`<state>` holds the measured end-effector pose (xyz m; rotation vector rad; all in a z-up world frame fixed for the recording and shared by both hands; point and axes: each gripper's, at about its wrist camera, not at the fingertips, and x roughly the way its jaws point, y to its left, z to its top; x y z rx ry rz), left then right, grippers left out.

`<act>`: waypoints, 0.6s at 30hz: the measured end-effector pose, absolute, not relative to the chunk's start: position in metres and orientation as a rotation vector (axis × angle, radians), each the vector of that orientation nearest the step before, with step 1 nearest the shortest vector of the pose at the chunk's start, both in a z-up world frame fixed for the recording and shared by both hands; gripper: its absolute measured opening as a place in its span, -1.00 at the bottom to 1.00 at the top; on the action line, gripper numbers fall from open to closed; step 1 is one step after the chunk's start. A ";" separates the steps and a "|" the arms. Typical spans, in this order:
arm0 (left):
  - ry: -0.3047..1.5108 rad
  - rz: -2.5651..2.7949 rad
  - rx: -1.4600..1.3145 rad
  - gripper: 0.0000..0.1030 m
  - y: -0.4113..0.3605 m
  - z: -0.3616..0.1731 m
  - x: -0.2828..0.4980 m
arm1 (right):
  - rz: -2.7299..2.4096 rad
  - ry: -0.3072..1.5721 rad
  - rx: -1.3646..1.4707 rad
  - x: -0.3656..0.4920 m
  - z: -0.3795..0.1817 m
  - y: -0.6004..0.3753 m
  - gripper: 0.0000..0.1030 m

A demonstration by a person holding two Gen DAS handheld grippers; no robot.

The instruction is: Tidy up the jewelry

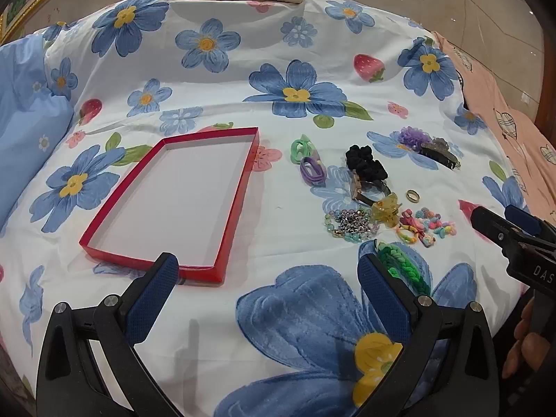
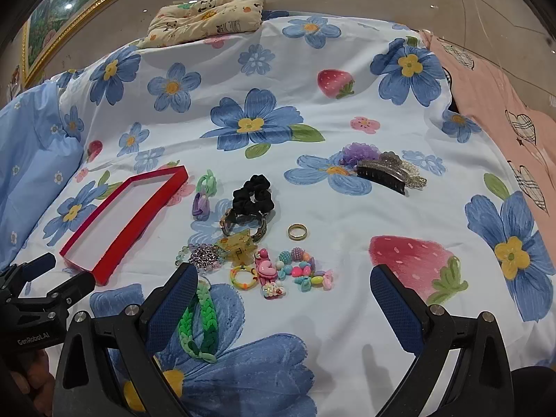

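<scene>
Surface: floral bedsheet (image 1: 222,80) spread over a bed, a small patterned pillow (image 2: 205,17) at the far end, tiled floor beyond
Container: red tray (image 1: 239,187) lies empty, ahead and left of the left gripper (image 1: 267,299), its near corner just beyond that gripper's left finger
Jewelry: loose cluster ahead of the right gripper (image 2: 283,307), including a black scrunchie (image 2: 255,193), a gold ring (image 2: 297,231), a yellow claw clip (image 2: 238,245), a beaded bracelet (image 2: 205,255) and colourful bead pieces (image 2: 302,271); a dark hair claw (image 2: 382,173) lies farther off, ahead and right
Nearest piece: green braided band (image 2: 205,319) lies just beside the right gripper's left finger, its long axis running roughly away from the gripper, partly hidden by the finger
Left gripper: spread wide, holding nothing, hovering over bare sheet
Right gripper: spread wide, holding nothing
Deciding relation: the pile sits straight ahead of the right gripper and off to the right of the left one, so the right looks better placed to pick; the tray is on the left gripper's side, so anything picked must travel leftward
Progress: nothing in the tray yet, sorting looks not yet begun
</scene>
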<state>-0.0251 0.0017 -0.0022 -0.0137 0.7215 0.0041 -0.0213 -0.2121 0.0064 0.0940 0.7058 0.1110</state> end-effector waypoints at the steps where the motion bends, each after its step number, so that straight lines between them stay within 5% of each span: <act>1: 0.722 0.003 -0.014 1.00 0.002 -0.002 -0.025 | 0.109 0.705 0.094 -0.021 0.007 -0.212 0.95; 18: 0.721 0.006 -0.012 1.00 0.001 -0.003 -0.025 | 0.121 0.700 0.103 -0.022 0.007 -0.214 0.95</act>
